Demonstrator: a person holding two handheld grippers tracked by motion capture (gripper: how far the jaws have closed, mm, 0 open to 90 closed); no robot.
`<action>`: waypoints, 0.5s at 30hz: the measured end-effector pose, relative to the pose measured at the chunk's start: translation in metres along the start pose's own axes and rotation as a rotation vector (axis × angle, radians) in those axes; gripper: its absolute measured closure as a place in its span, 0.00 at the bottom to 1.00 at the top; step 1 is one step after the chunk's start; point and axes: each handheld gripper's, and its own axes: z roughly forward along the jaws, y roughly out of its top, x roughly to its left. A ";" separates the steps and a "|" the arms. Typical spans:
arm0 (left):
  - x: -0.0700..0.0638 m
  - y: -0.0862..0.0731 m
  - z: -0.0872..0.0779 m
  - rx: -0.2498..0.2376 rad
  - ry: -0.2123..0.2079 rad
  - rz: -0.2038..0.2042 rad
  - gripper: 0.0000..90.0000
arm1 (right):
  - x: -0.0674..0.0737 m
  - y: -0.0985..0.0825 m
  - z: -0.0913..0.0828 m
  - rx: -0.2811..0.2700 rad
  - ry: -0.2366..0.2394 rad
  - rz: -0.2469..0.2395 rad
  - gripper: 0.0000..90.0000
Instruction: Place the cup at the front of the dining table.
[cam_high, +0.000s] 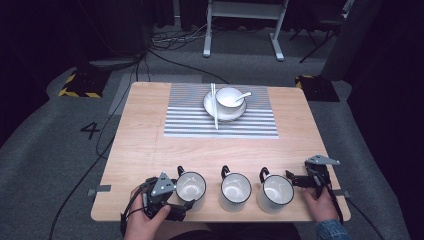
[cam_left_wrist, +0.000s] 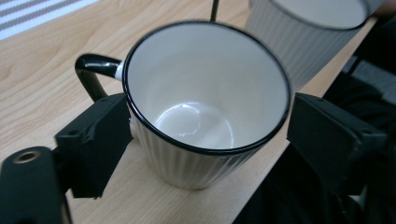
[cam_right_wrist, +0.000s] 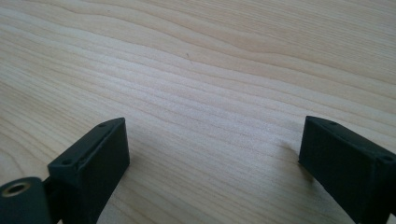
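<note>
High view shows a pale wooden tabletop (cam_high: 145, 145) with a striped grey-and-white mat (cam_high: 220, 122) lying at its far middle. On the mat sits a white plate (cam_high: 224, 111) carrying a white bowl (cam_high: 230, 97) with a spoon (cam_high: 243, 95) in it, and a pair of chopsticks (cam_high: 214, 106) lies across the plate's left edge. Along the near edge stand three white ribbed mugs with black rims and black handles: the left mug (cam_high: 190, 186), the middle mug (cam_high: 235, 189) and the right mug (cam_high: 276, 192), handles turned toward the far left.

The person's left hand (cam_high: 145, 222) comes in from the bottom edge, holding the left claw (cam_high: 181, 209) low beside the left mug. In the left gripper view its jaws stand spread on either side of that mug (cam_left_wrist: 205, 107); one jaw seems to touch the ribbed wall near the handle, the other stands clear of it.

The right hand (cam_high: 320, 204) rests at the tabletop's near right corner, its right claw (cam_high: 295, 181) pointing left, just beside the right mug. In the right gripper view its jaws gape wide over bare wood (cam_right_wrist: 210, 93).
</note>
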 end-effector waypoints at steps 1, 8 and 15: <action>0.000 -0.001 0.003 -0.004 -0.002 -0.006 0.11 | 0.000 0.000 0.000 0.000 0.000 -0.001 0.10; -0.003 -0.003 0.022 0.011 0.029 -0.001 0.04 | 0.000 0.000 0.000 0.000 0.001 0.000 0.10; -0.007 -0.004 0.040 -0.008 0.063 -0.030 0.01 | 0.000 0.000 0.000 -0.002 0.002 0.001 0.10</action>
